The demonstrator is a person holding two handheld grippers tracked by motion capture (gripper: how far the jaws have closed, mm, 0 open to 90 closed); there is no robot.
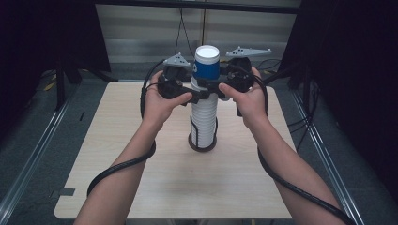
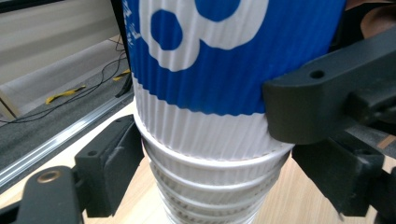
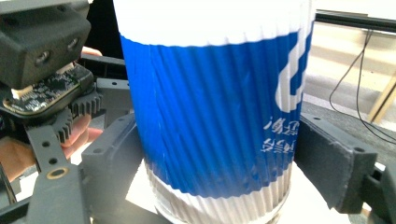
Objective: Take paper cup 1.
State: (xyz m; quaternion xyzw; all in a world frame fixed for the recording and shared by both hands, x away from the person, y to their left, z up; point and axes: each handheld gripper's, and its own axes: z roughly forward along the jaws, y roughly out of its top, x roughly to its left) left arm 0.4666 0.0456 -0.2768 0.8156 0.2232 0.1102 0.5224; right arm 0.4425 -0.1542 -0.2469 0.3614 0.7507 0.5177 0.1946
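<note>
The desk [image 1: 141, 187] carries, near its middle, a round dark holder [image 1: 202, 143] from which a tall stack of white ribbed cups [image 1: 204, 112] rises straight up; the stack's long axis is vertical, and that is the relation the coming move seems to turn on, since anything taken from the top has to travel up along that axis before it can go sideways. On top of the stack sits the blue-and-white cup [image 1: 207, 63], upside down, its closed white base uppermost and its rolled rim seated over the cup beneath.

Both hands meet at that joint from opposite sides; the left gripper [image 1: 197, 93] comes in from the left of the high view, the right gripper [image 1: 217, 90] from the right, and neither is clearly nearer, as each reaches the column at about the same height.

In the left gripper view the jaws straddle the white cups just under the blue-and-white cup's rim [image 2: 210, 161]; they stand spread, with a gap showing on the left side, so they do not pinch. In the right gripper view the jaws flank the blue-and-white cup [image 3: 210, 116] low on its blue band; they sit close on both sides, but whether the pads actually press on it cannot be told.

The judgement is that the top cup is to be lifted straight upward while the stack below is steadied.
</note>
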